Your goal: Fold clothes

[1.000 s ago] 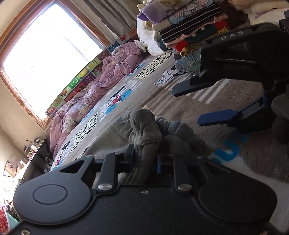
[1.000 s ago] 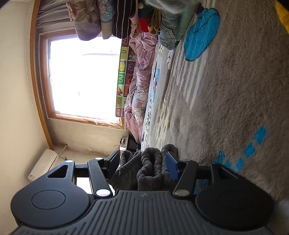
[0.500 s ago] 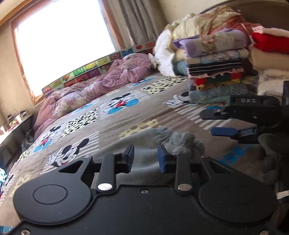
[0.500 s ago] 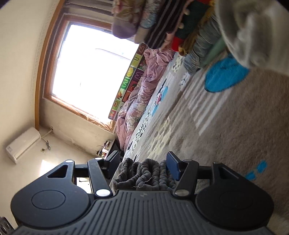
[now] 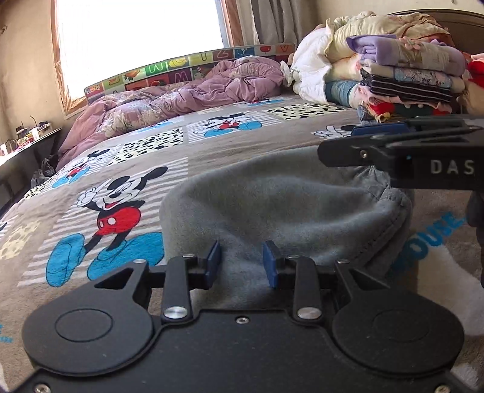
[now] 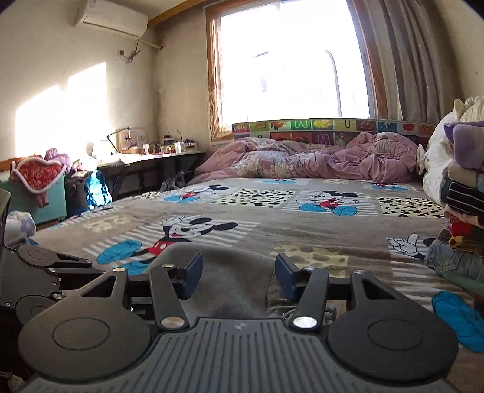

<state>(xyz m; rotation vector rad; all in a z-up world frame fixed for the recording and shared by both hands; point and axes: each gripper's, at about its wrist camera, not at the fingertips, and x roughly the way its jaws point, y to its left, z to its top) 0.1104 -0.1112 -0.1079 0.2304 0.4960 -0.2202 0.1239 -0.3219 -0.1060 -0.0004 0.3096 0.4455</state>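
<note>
Grey garment [image 5: 281,205] lying flat on the blanket [image 5: 127,169], just ahead of and beneath both sets of jaws. Left gripper [image 5: 242,264] and right gripper [image 6: 239,276] spread apart, holding nothing. Seemingly laid out only, folds yet to make; stack of clothes [image 5: 408,81] beyond to the right.

One grey garment [image 5: 281,208] lies on one bed [image 6: 302,238]. Two grippers are visible, left [image 5: 241,263] and right [image 6: 238,275]. One stack of folded clothes [image 5: 408,75], one crumpled purple duvet [image 6: 317,160], one window [image 6: 290,60], one air conditioner [image 6: 113,13].
</note>
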